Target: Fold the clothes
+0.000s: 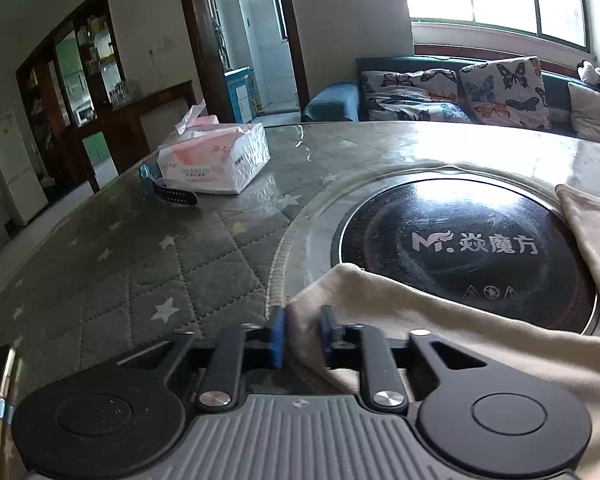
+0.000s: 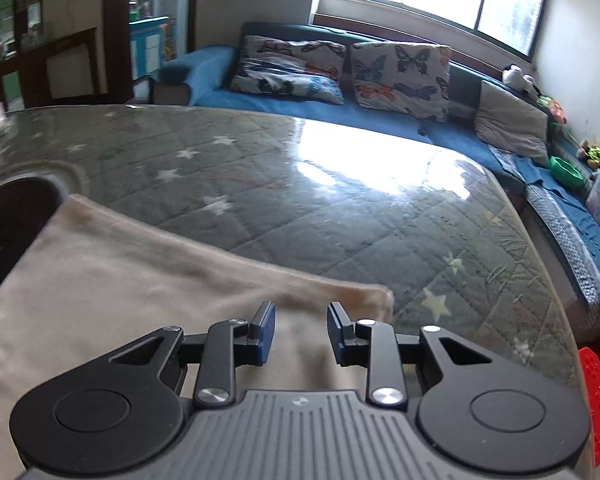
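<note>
A beige cloth (image 1: 440, 320) lies on the quilted grey table, partly over the round black cooktop (image 1: 460, 240). My left gripper (image 1: 302, 332) has its blue pads either side of the cloth's left corner, with a gap still between them. In the right wrist view the same cloth (image 2: 120, 272) spreads across the lower left. My right gripper (image 2: 300, 334) is open just above the cloth near its right corner (image 2: 380, 296), not gripping it.
A tissue pack (image 1: 216, 156) and a black strap (image 1: 172, 192) sit at the table's far left. A blue sofa with butterfly cushions (image 2: 400, 76) runs behind the table. The table edge curves down at the right (image 2: 540, 264).
</note>
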{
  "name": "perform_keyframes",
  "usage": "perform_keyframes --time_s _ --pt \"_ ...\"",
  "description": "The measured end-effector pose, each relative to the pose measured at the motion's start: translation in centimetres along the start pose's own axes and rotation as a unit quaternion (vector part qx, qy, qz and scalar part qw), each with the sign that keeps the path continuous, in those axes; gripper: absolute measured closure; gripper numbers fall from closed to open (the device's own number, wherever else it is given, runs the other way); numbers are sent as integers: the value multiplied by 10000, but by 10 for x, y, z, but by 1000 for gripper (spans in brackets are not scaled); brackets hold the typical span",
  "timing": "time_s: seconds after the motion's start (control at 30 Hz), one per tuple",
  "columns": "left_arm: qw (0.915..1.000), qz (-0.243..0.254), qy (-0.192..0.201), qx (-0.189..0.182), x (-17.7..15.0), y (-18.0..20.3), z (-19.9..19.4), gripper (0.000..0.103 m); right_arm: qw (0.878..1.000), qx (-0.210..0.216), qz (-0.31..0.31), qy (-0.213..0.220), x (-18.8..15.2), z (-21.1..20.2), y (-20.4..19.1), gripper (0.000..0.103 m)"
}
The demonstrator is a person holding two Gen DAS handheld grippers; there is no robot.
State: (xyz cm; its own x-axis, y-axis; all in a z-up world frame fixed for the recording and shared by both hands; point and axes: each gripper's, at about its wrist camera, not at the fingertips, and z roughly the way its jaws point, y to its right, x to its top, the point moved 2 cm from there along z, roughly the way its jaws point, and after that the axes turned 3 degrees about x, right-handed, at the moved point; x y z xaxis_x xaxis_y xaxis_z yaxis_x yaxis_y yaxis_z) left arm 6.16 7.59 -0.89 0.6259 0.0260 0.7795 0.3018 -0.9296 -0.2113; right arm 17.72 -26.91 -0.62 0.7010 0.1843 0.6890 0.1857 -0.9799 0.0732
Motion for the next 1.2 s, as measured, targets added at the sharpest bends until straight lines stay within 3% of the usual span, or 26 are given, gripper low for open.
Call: perform_keyframes --time_s 0.23,0.53,0.63,0.73,0.9,1.0,1.2 --pt "9996 193 113 142 -10 -5 -10 94 9945 680 -792 -89 -46 -53 -55 62" --pt "9995 103 -19 293 -16 -19 -14 94 9750 1525 -1616 29 -101 -116 -132 51" --pt "9995 -52 -91 309 -15 -26 -17 94 9661 1468 -2114 206 -116 -133 -150 50" --pt "9998 -162 51 137 -8 -25 -32 94 9660 1551 -2051 251 -119 -144 -149 49" --pt "9933 -159 220 -1127 8 13 -67 93 9705 1692 -1712 111 -129 -152 -139 50" --pt "9821 17 243 -1868 13 48 -80 93 9702 1936 -1457 -74 -137 -152 -136 50" --pt "9580 478 72 -2827 9 117 -89 91 9689 2069 -1353 44 -142 -169 -133 50"
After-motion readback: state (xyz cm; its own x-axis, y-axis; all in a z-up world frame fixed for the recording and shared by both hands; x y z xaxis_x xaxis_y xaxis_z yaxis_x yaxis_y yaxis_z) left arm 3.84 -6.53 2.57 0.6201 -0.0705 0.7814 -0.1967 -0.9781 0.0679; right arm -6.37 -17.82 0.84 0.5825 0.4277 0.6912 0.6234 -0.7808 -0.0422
